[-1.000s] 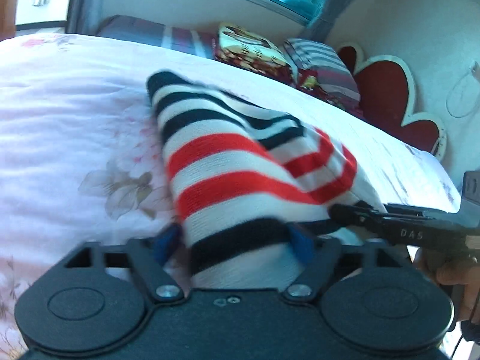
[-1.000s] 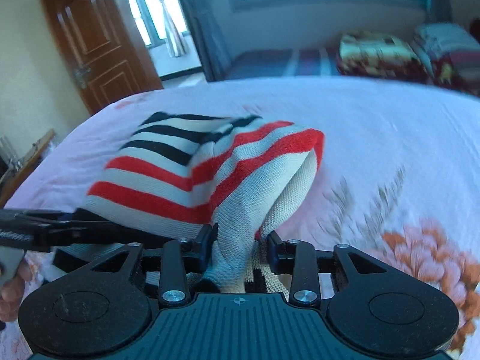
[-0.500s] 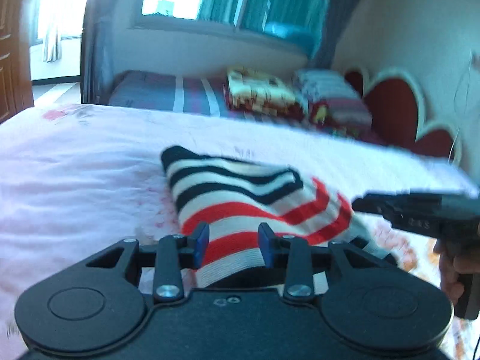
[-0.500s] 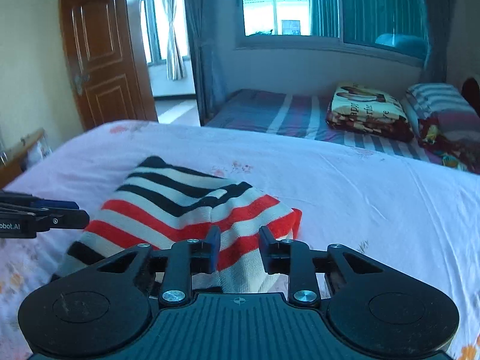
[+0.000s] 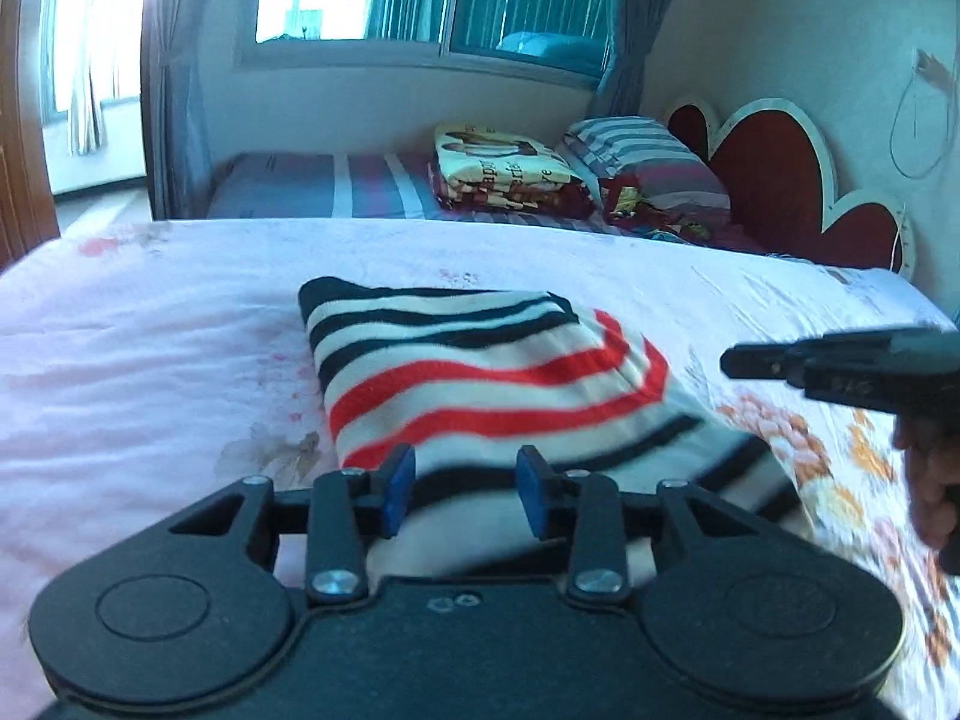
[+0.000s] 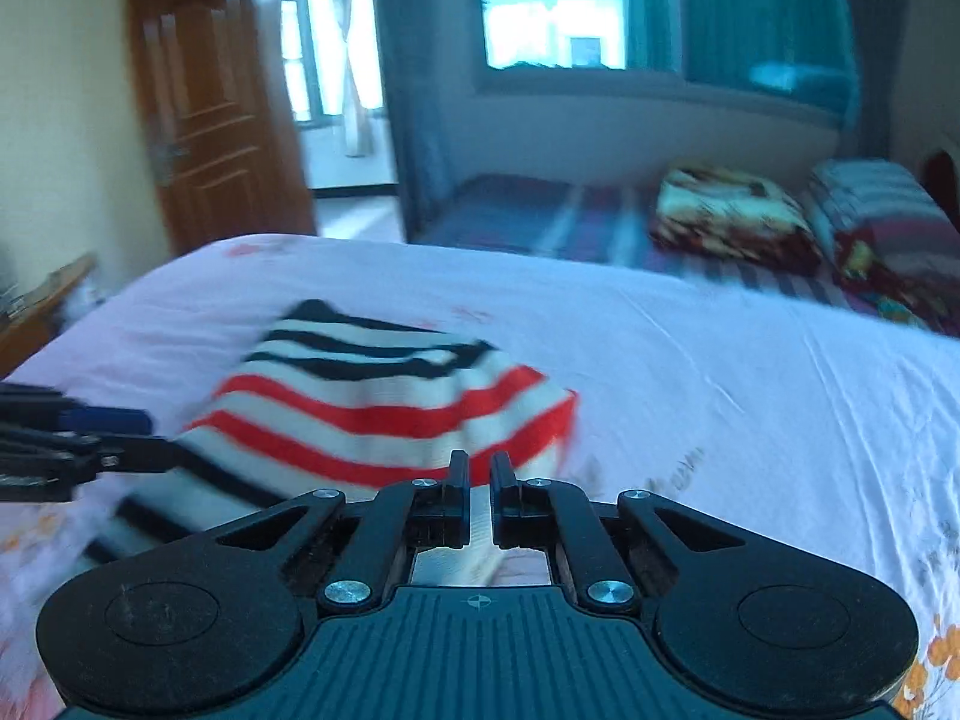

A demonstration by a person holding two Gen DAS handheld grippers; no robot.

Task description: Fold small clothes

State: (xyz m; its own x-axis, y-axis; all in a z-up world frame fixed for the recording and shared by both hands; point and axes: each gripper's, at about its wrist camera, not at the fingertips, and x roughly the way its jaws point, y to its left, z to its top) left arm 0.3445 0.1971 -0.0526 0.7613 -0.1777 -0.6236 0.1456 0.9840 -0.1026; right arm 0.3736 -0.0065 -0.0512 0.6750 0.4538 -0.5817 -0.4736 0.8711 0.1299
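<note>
Striped garment (image 5: 480, 378) lies folded on the pink floral bedsheet (image 5: 150, 360), mid-bed; left gripper (image 5: 462, 489) hovers over its near edge, blue pads part-open, nothing held; right gripper (image 6: 477, 495) at the garment's near right, jaws closing to a narrow slit, nothing gripped.

The folded garment (image 5: 480, 372) lies on the near bed (image 5: 150, 360). The left gripper (image 5: 462, 489) is at its near edge; the right gripper (image 6: 477, 483) is beside its right edge. Behind the bed, a second bed (image 5: 312, 186) carries a folded blanket (image 5: 504, 168) and a pillow (image 5: 648, 156).
</note>
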